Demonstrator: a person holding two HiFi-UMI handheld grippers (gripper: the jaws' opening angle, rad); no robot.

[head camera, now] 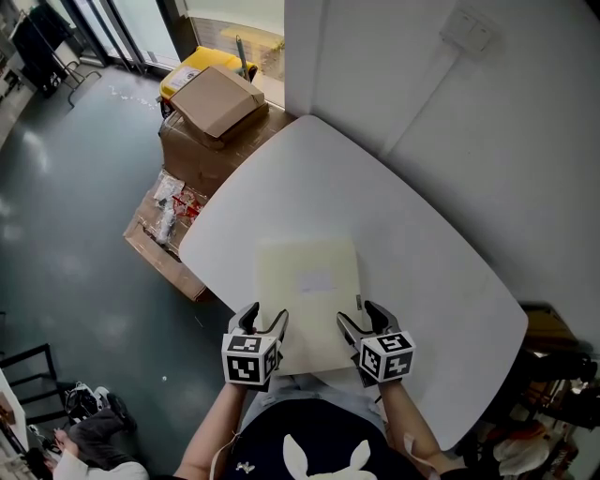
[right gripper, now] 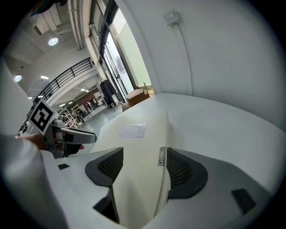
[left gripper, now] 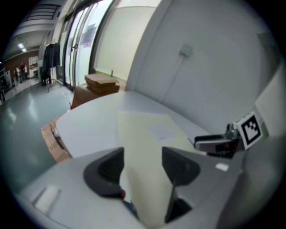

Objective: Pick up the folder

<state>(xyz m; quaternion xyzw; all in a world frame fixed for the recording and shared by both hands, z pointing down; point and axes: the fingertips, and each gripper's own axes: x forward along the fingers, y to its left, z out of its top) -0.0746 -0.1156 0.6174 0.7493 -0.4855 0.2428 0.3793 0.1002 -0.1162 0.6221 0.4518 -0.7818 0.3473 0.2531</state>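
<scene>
A pale cream folder (head camera: 309, 300) lies flat on the white table (head camera: 375, 187), its near edge at the table's front rim. My left gripper (head camera: 264, 319) sits at the folder's near left corner and my right gripper (head camera: 361, 317) at its near right corner. In the left gripper view the folder (left gripper: 147, 134) runs between the wide-set jaws of the left gripper (left gripper: 143, 165), with a gap beside it. In the right gripper view the folder (right gripper: 143, 152), with a small metal tag on its edge, passes between the spread jaws of the right gripper (right gripper: 143, 167). Both grippers are open.
Cardboard boxes (head camera: 216, 103) stand on the floor beyond the table's far left edge, with flattened cardboard (head camera: 164, 234) beside them. A white wall (head camera: 487, 112) with a socket (head camera: 469, 28) runs along the table's right side. Dark floor lies to the left.
</scene>
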